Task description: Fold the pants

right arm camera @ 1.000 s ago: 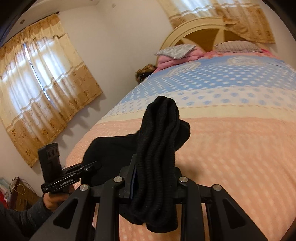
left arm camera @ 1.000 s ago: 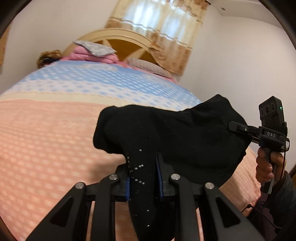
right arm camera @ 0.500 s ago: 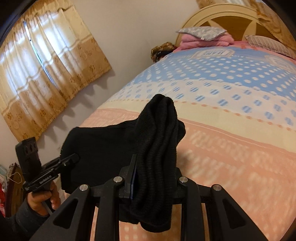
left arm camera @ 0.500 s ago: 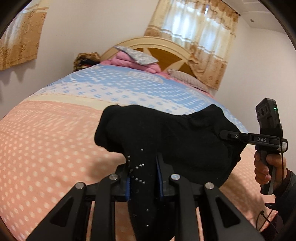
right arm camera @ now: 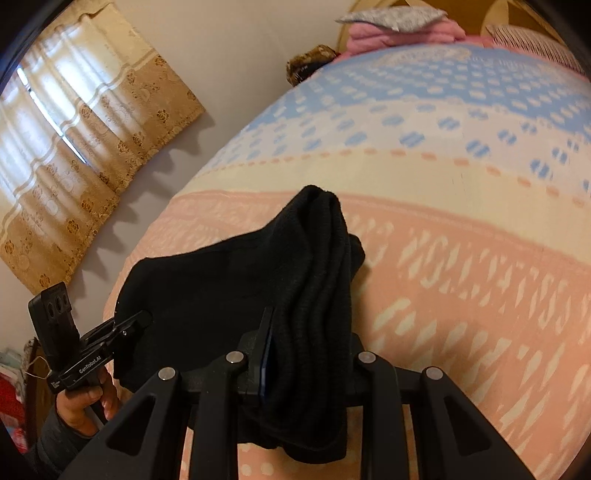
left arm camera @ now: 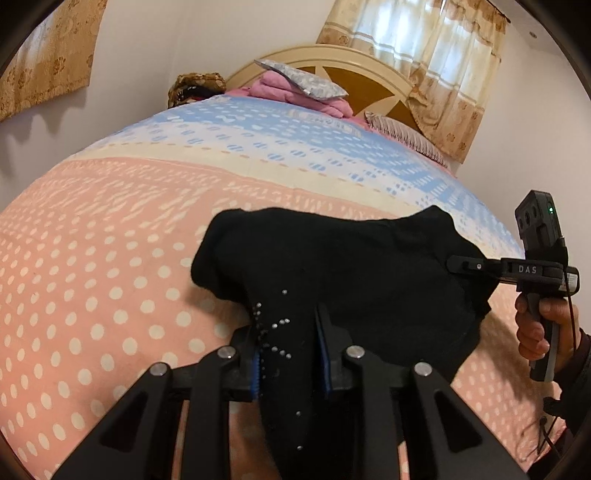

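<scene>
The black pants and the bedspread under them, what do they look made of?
Black pants: soft matte knit, probably fleece or cotton blend; ribbed rows show, plus small shiny studs in the left wrist view. Bedspread: looks like plush, towel-like fabric, dull finish, printed pink with white dots.

The right gripper (right arm camera: 306,354) is clamped on a ribbed bunch of the black pants (right arm camera: 207,295), which stretch toward 9 o'clock to the left gripper (right arm camera: 138,319), also pinching the cloth. The bed (right arm camera: 461,258) lies below; a curtain (right arm camera: 74,147) hangs at 10 o'clock, pillows (right arm camera: 391,16) at 1 o'clock.
</scene>
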Available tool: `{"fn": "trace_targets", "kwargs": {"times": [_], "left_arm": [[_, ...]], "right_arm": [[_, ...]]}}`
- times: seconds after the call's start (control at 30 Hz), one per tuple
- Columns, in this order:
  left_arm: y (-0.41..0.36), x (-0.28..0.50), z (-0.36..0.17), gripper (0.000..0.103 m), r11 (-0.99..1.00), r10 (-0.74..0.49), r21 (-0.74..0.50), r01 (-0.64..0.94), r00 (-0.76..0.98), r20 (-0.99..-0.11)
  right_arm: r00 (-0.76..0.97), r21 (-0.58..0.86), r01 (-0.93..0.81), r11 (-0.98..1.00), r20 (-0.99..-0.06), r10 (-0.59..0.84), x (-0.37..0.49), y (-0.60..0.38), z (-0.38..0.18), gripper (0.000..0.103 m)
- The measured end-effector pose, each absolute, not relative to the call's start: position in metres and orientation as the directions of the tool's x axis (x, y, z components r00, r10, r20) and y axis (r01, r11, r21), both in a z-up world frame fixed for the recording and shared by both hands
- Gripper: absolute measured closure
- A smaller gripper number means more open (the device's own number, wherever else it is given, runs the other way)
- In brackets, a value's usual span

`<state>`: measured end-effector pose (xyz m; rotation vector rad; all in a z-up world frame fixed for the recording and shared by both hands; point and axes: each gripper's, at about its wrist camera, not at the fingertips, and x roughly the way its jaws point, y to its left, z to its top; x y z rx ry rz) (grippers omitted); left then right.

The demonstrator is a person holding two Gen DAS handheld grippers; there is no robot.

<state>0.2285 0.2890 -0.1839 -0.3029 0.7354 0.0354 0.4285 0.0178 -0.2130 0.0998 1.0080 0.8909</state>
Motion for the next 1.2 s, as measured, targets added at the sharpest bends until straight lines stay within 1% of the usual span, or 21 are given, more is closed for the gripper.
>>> {"fn": "trace_targets", "kwargs": {"times": [0.03, 0.07, 0.1, 0.13, 0.17, 0.27, 0.37, 0.43, 0.53, 0.6, 0.7, 0.83, 1.0, 1.1, 1.2], "left_arm": [[0.287, 0.229, -0.185, 0.065, 0.960, -0.048, -0.235, -0.151, 0.739, -0.672], [0.287, 0.228, -0.185, 0.059, 0.961, -0.037, -0.226, -0.159, 0.736, -0.676], [0.287, 0.228, -0.186, 0.057, 0.961, -0.030, -0.221, -0.166, 0.732, -0.680], [0.287, 0.228, -0.186, 0.053, 0.961, -0.018, -0.213, -0.176, 0.730, -0.683], [0.289, 0.228, -0.186, 0.046, 0.961, -0.008, -0.207, -0.184, 0.728, -0.685], [0.291, 0.230, -0.187, 0.037, 0.960, 0.010, -0.194, -0.201, 0.718, -0.696], [0.295, 0.229, -0.189, 0.032, 0.957, 0.015, -0.197, -0.215, 0.712, -0.702], [0.297, 0.228, -0.189, 0.029, 0.954, 0.020, -0.198, -0.224, 0.708, -0.706], [0.298, 0.223, -0.188, 0.028, 0.956, 0.026, -0.188, -0.224, 0.705, -0.709], [0.295, 0.220, -0.186, 0.025, 0.959, 0.042, -0.169, -0.228, 0.703, -0.710], [0.297, 0.209, -0.181, 0.025, 0.955, 0.053, -0.168, -0.245, 0.697, -0.715], [0.296, 0.187, -0.171, 0.025, 0.952, 0.083, -0.150, -0.267, 0.696, -0.713], [0.284, 0.152, -0.148, 0.025, 0.956, 0.080, -0.156, -0.249, 0.732, -0.677], [0.268, 0.132, -0.130, 0.025, 0.963, 0.061, -0.161, -0.214, 0.759, -0.648], [0.249, 0.115, -0.111, 0.017, 0.971, 0.042, -0.162, -0.175, 0.792, -0.609]], "right_arm": [[0.214, 0.479, -0.588, 0.652, -0.685, 0.696, 0.431, 0.014, -0.217, 0.075], [0.206, 0.497, -0.574, 0.650, -0.681, 0.703, 0.434, 0.011, -0.220, 0.075], [0.199, 0.512, -0.565, 0.647, -0.677, 0.709, 0.436, 0.008, -0.222, 0.073], [0.191, 0.531, -0.551, 0.643, -0.670, 0.717, 0.438, 0.005, -0.225, 0.073], [0.183, 0.546, -0.542, 0.639, -0.665, 0.724, 0.439, 0.002, -0.227, 0.072], [0.191, 0.541, -0.535, 0.650, -0.672, 0.716, 0.439, -0.002, -0.229, 0.068], [0.203, 0.531, -0.526, 0.665, -0.681, 0.704, 0.439, -0.006, -0.229, 0.061], [0.204, 0.533, -0.520, 0.667, -0.681, 0.703, 0.439, -0.009, -0.230, 0.060], [0.212, 0.535, -0.517, 0.668, -0.677, 0.705, 0.437, -0.019, -0.228, 0.058], [0.226, 0.530, -0.513, 0.675, -0.675, 0.702, 0.435, -0.028, -0.225, 0.057], [0.244, 0.534, -0.493, 0.687, -0.673, 0.699, 0.432, -0.042, -0.220, 0.057], [0.326, 0.485, -0.470, 0.738, -0.681, 0.656, 0.417, -0.061, -0.205, 0.057], [0.451, 0.398, -0.449, 0.800, -0.672, 0.588, 0.373, -0.090, -0.175, 0.055], [0.517, 0.352, -0.464, 0.813, -0.638, 0.571, 0.327, -0.107, -0.150, 0.053], [0.585, 0.299, -0.475, 0.828, -0.595, 0.550, 0.276, -0.121, -0.127, 0.049]]}}
